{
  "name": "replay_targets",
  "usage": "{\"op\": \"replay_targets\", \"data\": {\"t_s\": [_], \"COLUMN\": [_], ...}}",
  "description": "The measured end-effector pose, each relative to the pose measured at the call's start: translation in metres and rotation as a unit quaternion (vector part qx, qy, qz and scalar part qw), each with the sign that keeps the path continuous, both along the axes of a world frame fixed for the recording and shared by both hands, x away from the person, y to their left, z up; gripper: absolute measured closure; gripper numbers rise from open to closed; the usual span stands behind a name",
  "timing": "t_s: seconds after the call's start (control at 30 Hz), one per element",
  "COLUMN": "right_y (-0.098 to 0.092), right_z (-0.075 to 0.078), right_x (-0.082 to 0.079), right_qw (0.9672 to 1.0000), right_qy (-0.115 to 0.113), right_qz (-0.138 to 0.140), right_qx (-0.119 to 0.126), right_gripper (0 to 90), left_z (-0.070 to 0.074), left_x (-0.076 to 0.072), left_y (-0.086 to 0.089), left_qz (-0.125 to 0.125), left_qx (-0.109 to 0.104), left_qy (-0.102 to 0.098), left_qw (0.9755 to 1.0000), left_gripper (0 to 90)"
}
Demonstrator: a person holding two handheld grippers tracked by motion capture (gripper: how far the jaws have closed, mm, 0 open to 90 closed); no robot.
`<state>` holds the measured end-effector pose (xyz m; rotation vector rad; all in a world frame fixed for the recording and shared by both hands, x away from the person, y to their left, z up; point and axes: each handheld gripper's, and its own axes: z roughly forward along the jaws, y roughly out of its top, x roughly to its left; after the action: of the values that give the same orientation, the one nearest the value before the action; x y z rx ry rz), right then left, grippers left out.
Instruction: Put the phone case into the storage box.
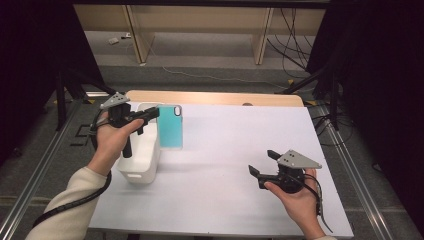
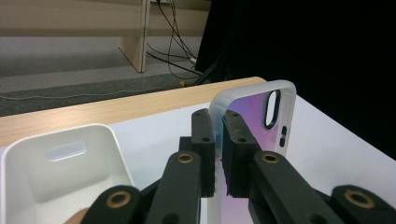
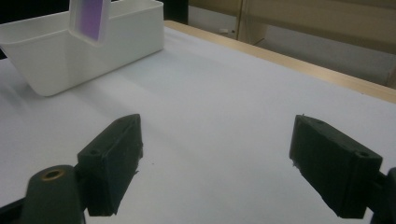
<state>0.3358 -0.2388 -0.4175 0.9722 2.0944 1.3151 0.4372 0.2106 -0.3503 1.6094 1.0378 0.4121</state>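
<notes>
1. Teal was the colour to watch: a phone case (image 1: 170, 126) with a clear rim hung at the far left of the white surface (image 1: 235, 165), held upright just beside the right wall of a white bin (image 1: 141, 162).
2. From the left gripper view, the left tool (image 2: 218, 140) was pinching the phone case (image 2: 261, 116) by its near edge, both black pads pressed flat against it, one on each face.
3. That same view showed the case's camera cut-out up near the top corner, and the bin (image 2: 28, 168) sitting open just to the left of the pads, with a slot handle in its far wall.
4. Over on the near right, the right tool (image 1: 263, 163) sat in the person's hand just above the surface, its jaws spread wide with nothing between them.
5. The right gripper view confirmed it: bare white surface (image 3: 224, 107) lay between the two pads, with the bin (image 3: 84, 51) and the case (image 3: 89, 18) well apart at the far left.
6. A pale wooden strip (image 1: 215, 97) ran along the far edge of the surface.
</notes>
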Motion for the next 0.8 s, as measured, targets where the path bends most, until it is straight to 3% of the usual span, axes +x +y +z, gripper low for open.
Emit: {"op": "replay_targets", "data": {"t_s": [0.1, 0.27, 0.37, 0.63, 0.8], "right_y": [0.001, 0.001, 0.002, 0.000, 0.001], "right_z": [-0.001, -0.002, -0.002, 0.000, -0.003], "right_x": [0.000, 0.001, 0.001, -0.001, 0.002], "right_qw": [0.9999, 0.9999, 0.9998, 0.9998, 0.9999], "right_qy": [0.003, -0.010, 0.002, 0.014, -0.007], "right_qz": [0.001, -0.002, 0.001, 0.001, -0.001], "right_qx": [0.011, 0.013, 0.021, 0.011, 0.013], "right_gripper": [18.4, 18.3, 18.2, 18.2, 18.2], "left_z": [0.001, 0.002, 0.003, 0.005, 0.006], "left_x": [0.001, 0.002, 0.004, 0.006, 0.007], "left_y": [0.002, 0.004, 0.006, 0.009, 0.012], "left_qz": [0.001, 0.005, 0.005, 0.009, 0.013], "left_qx": [0.000, 0.002, 0.001, 0.006, 0.009], "left_qy": [-0.001, -0.003, -0.003, -0.006, -0.007], "left_qw": [1.0000, 1.0000, 1.0000, 0.9999, 0.9999], "left_gripper": [84.1, 84.1, 84.1, 84.1, 84.1]}}
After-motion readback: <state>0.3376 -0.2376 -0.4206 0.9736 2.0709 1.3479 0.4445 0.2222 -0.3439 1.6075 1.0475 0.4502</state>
